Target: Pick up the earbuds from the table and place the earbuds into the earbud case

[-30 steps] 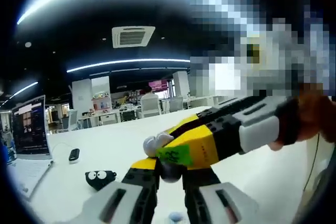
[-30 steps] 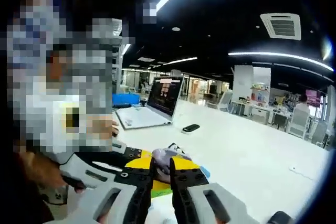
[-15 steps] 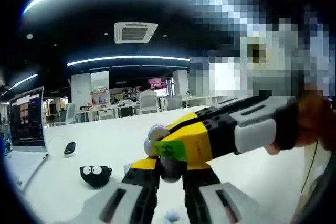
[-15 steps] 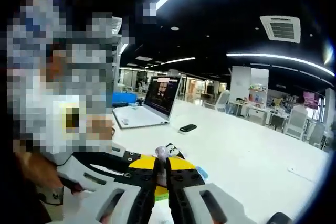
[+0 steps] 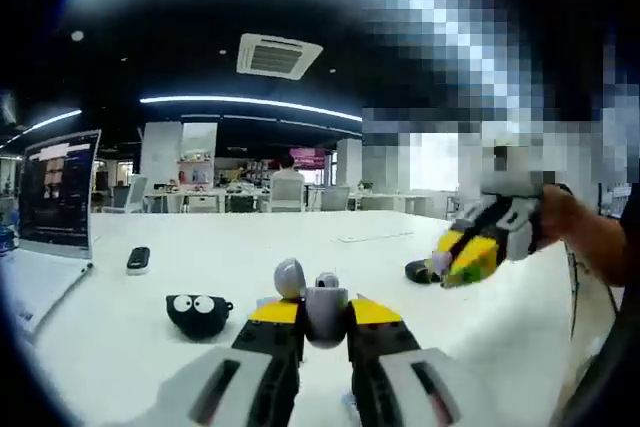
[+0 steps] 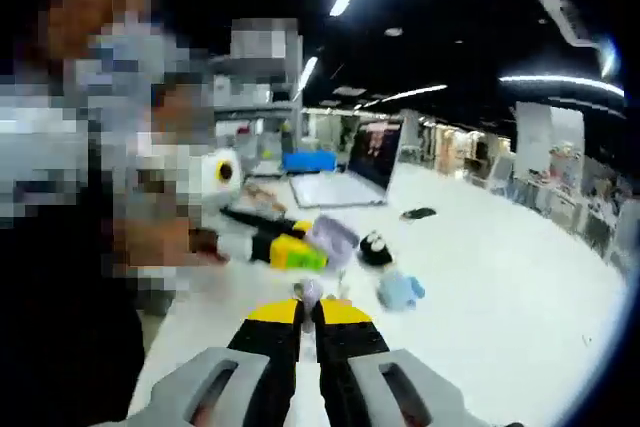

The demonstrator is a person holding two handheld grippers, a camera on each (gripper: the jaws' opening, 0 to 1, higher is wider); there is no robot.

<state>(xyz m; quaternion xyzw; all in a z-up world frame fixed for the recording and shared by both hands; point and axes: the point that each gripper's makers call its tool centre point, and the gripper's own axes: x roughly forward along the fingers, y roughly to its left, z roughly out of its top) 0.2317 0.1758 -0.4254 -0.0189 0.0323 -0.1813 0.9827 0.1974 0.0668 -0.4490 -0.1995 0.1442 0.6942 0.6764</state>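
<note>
L gripper (image 5: 325,319) clamps the open earbud case (image 5: 312,299), one earbud seated. R gripper (image 6: 310,309) nearly shut, pinching other earbud (image 6: 309,290). vs 0.5 s ago: R has backed off from the case, grippers now well apart → insert not done, needs re-approach. Beyond on table (image 5: 180,267): black pouch (image 5: 199,314), laptop (image 5: 55,212).

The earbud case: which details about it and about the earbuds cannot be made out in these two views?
- Earbud case, left gripper view: its lower part hidden between the jaws.
- Earbud, right gripper view: too small; mostly hidden by the right gripper.
- Blue item, right gripper view: blurred, unidentifiable.
</note>
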